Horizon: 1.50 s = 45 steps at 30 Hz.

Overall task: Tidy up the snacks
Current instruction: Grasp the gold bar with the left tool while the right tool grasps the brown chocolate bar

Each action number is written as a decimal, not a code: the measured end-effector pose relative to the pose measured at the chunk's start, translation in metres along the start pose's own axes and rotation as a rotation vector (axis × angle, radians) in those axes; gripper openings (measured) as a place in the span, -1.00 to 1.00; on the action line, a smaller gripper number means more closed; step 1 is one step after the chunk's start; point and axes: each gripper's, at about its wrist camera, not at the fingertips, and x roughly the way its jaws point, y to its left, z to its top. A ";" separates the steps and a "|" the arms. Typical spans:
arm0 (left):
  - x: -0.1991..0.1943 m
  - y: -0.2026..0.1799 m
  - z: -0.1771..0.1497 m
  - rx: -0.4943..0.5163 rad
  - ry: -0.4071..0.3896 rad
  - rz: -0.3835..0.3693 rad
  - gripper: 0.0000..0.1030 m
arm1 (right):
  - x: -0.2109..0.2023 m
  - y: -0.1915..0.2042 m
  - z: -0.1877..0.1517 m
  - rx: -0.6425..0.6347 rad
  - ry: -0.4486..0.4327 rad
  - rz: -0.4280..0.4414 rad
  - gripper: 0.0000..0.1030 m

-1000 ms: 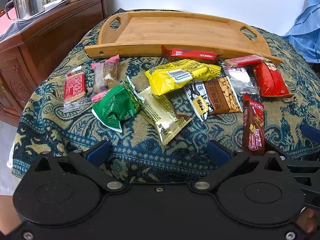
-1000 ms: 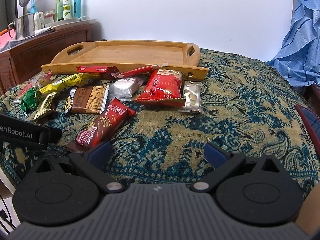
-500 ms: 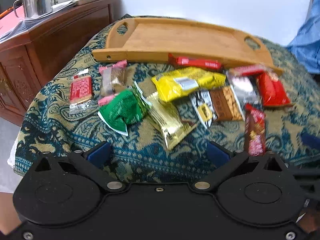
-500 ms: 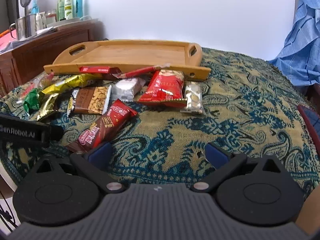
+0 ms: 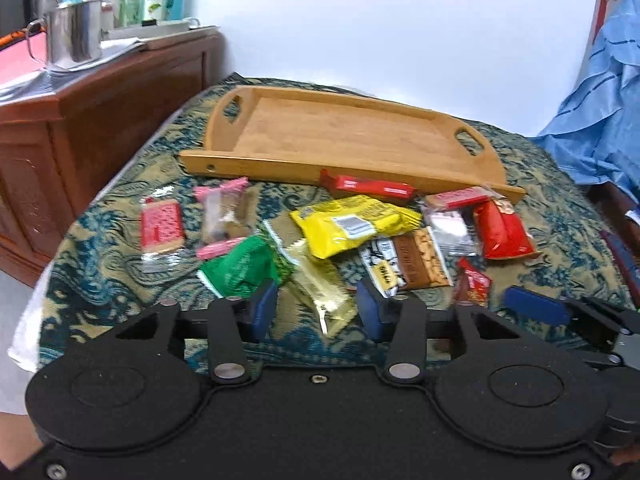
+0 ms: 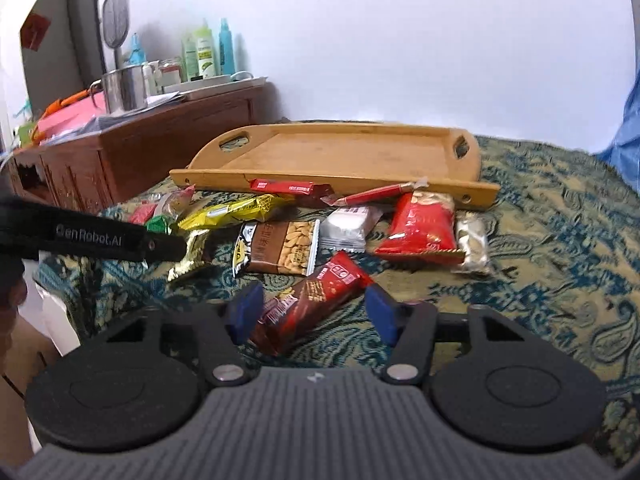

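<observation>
Both grippers' fingers have narrowed: left gripper (image 5: 316, 312) around gold packet (image 5: 320, 286), right gripper (image 6: 314, 312) around chocolate bar (image 6: 312, 300).

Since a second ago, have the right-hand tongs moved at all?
Yes. The right tongs have gone forward and left over the cloth toward the wooden tray, and their blue pads now straddle the dark red snack bar, narrower than before.

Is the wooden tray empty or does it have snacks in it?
Empty: the wooden tray shows bare wood inside; the snacks lie on the cloth before it.
</observation>
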 end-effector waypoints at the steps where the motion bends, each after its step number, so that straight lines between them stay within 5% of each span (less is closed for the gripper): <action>1: 0.002 -0.001 0.000 0.000 0.002 0.001 -0.21 | 0.000 -0.001 -0.001 0.017 0.004 0.000 0.15; 13: 0.031 0.003 0.002 -0.077 0.024 0.041 -0.19 | 0.008 0.008 -0.003 0.156 0.028 -0.071 0.08; 16: 0.033 0.003 0.003 -0.083 0.027 0.008 -0.40 | 0.014 0.014 -0.002 0.147 0.050 -0.076 0.09; 24: 0.017 -0.012 0.002 -0.022 -0.017 0.002 -0.48 | 0.012 0.019 0.003 0.130 0.087 -0.104 -0.30; 26: 0.011 -0.016 0.003 -0.002 -0.030 -0.002 -0.82 | 0.009 0.017 0.005 0.134 0.087 -0.109 -0.31; 33: 0.002 -0.024 0.006 0.003 -0.044 -0.014 -0.84 | -0.006 0.010 0.011 0.124 0.055 -0.121 -0.39; 36: 0.001 -0.025 0.004 0.003 -0.041 -0.012 -0.84 | -0.011 0.007 0.012 0.122 0.046 -0.134 -0.63; 45: -0.013 -0.030 -0.001 0.022 -0.064 -0.020 -0.86 | -0.017 -0.006 0.004 0.147 0.053 -0.151 -0.65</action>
